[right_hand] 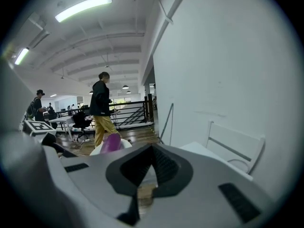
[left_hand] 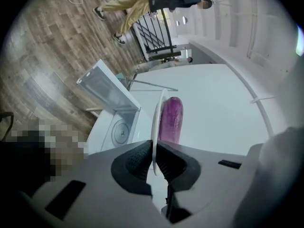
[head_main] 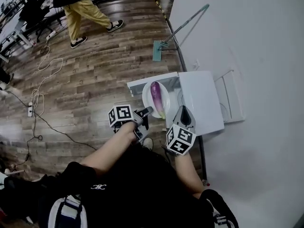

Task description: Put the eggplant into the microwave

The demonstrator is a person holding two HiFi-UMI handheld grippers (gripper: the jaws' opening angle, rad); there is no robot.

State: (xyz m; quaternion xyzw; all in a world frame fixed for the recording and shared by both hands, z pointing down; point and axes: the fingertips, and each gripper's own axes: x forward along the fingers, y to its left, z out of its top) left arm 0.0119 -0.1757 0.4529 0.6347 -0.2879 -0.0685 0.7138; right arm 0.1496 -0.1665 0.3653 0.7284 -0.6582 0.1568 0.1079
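A purple eggplant (head_main: 156, 93) lies on a white plate (head_main: 147, 102). My left gripper (head_main: 145, 113) is shut on the plate's near rim and holds it in front of the white microwave (head_main: 204, 101), whose door (head_main: 141, 83) stands open. In the left gripper view the plate (left_hand: 155, 122) shows edge-on between the pads, the eggplant (left_hand: 172, 120) rests on it, and the microwave's turntable (left_hand: 118, 129) shows to the left. My right gripper (head_main: 184, 114) hovers over the microwave's front, shut and empty. In the right gripper view its jaws (right_hand: 152, 151) meet at the tips, with the eggplant (right_hand: 112, 142) beyond.
A mop (head_main: 178, 30) leans on the white wall behind the microwave. A white frame (head_main: 231, 96) stands to the microwave's right. Cables (head_main: 38, 99) trail over the wooden floor, and a person (head_main: 85, 13) walks at the far left.
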